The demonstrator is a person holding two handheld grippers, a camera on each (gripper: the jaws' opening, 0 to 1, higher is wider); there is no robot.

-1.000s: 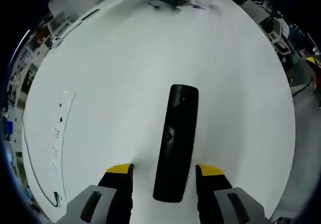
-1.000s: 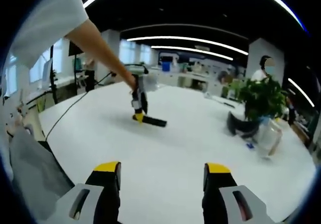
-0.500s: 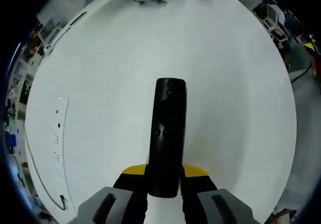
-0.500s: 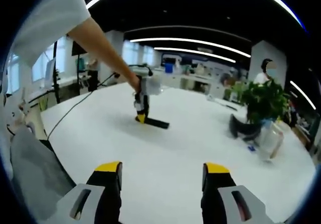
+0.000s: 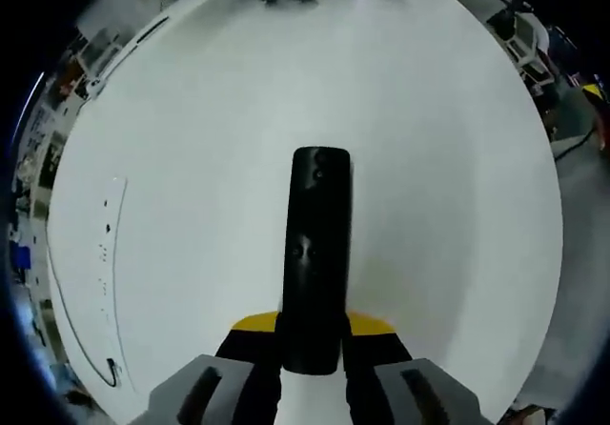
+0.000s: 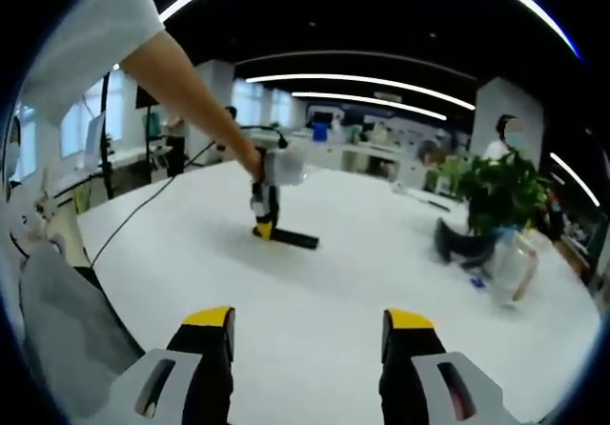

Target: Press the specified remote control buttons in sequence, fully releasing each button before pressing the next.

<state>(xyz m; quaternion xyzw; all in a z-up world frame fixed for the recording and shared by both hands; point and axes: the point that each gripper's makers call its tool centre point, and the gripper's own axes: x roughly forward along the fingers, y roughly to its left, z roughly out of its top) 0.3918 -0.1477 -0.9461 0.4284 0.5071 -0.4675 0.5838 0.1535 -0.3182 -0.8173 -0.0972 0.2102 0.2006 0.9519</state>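
Left gripper (image 5: 313, 334): jaws clamped on the remote's near end.
Remote (image 5: 315, 253): black, flat on the white table (image 5: 191, 158), well inside its edges.
Right gripper (image 6: 307, 334): jaws apart, above the table.
Plant (image 6: 498, 192): at the far edge.

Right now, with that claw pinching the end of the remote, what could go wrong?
The left claw grips the black remote only at its near end, so pressing a button farther along could tip or twist it on the white table. The right claw hangs open and well away from the remote, so a hurried reach might nudge it or land on the wrong button.
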